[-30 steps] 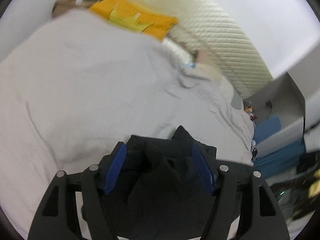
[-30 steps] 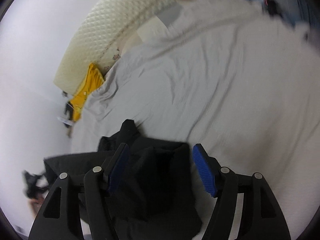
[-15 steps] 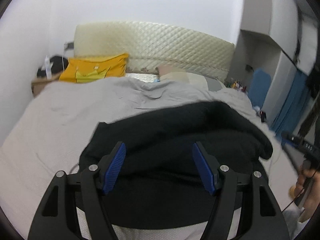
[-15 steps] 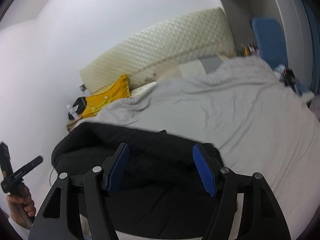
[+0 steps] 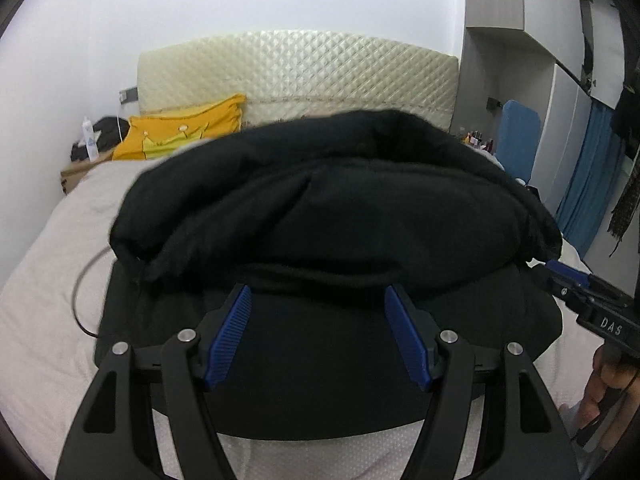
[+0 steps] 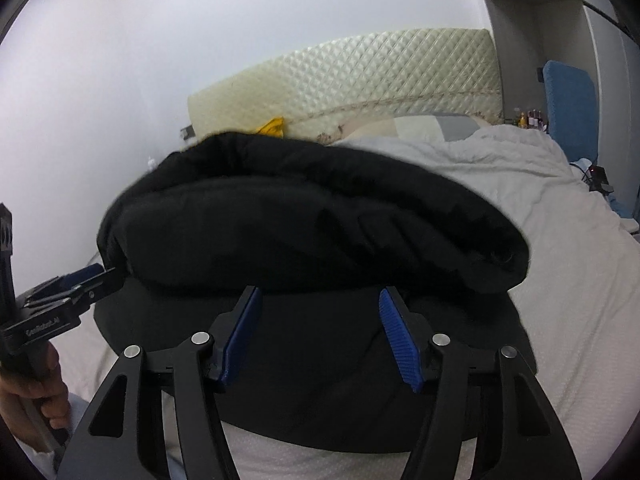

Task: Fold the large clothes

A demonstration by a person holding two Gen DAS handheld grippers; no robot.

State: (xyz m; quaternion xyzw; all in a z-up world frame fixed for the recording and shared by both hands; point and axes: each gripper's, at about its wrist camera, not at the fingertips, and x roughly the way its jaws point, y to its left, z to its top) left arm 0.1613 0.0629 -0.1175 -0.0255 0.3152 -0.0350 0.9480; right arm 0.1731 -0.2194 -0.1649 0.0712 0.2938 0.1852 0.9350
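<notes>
Lying doubled over near the bed's (image 5: 36,312) foot edge, the black garment (image 5: 332,216) bulges. Left gripper (image 5: 318,304) gapes over it, gripping nothing; right gripper's (image 6: 320,300) jaws, just narrowing, stand apart too.

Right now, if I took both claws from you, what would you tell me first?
Left claw: jaws apart at the folded edge, black fabric between them; I can't tell if it grips.
Right claw: same on its side; jaws have just been closing, fabric between them.
Black garment: lying on the bed, top layer doubled over the bottom one.
Done: one fold brought over.
Left: probably flatten it, then fold again.
</notes>
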